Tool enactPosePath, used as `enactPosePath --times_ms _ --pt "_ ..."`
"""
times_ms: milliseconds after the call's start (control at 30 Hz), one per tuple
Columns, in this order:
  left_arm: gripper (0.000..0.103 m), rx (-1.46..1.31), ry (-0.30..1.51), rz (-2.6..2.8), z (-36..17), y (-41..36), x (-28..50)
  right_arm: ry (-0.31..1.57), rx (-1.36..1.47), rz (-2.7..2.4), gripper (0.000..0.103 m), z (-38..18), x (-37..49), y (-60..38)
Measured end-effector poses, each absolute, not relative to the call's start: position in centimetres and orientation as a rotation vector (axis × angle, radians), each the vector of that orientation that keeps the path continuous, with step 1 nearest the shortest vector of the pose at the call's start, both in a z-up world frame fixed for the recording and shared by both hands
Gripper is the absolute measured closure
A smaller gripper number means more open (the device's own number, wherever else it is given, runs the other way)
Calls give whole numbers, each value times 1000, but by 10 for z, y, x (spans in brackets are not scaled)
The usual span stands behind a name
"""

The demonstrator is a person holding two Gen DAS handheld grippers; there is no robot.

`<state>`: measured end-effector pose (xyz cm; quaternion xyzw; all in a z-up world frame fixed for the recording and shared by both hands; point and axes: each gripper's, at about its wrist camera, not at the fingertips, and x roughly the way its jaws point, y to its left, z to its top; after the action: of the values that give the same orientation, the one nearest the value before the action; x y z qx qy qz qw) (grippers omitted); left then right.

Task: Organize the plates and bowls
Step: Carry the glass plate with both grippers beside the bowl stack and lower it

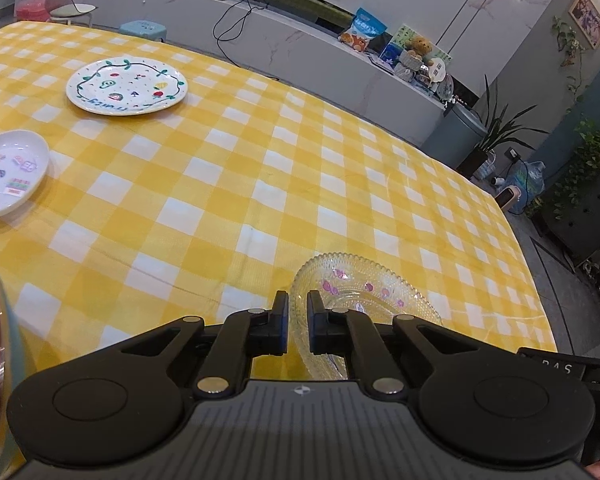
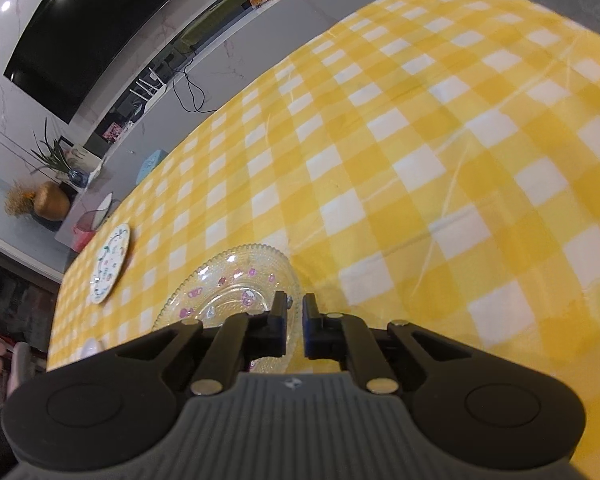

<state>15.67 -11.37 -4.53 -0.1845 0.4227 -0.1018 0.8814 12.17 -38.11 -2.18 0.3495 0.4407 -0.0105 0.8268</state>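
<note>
Both units look alike: the left gripper and the right gripper have black linkage arms with silver rivets, round black hubs at either side, a ribbed grey housing bearing a small round emblem, and blue-faced pads

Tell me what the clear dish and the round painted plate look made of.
Clear dish: likely pressed glass, glossy; the yellow check cloth shows through it, with a beaded texture, a scalloped rim and pink flower prints. Round painted plate: probably glazed ceramic; opaque white, shiny, with a painted green vine border and small motifs.
</note>
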Motion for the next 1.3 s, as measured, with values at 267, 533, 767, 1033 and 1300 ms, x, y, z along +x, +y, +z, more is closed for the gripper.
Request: enactPosePath --times_ms 267,533,767,1033,1300 --pt "94 -391 875 -195 -39 -100 135 964 809 16 99 -13 103 -374" --pt "93 -379 873 -192 -36 -91 109 1000 747 22 99 -1 87 -363" --pt "93 -379 891 -170 -41 -84 94 1061 636 19 98 3 81 -347" --pt "93 -368 913 -159 -50 -81 86 1119 551 15 98 0 83 -336" --pt "93 -330 918 -146 -54 -83 85 1158 496 17 97 -4 88 -329"
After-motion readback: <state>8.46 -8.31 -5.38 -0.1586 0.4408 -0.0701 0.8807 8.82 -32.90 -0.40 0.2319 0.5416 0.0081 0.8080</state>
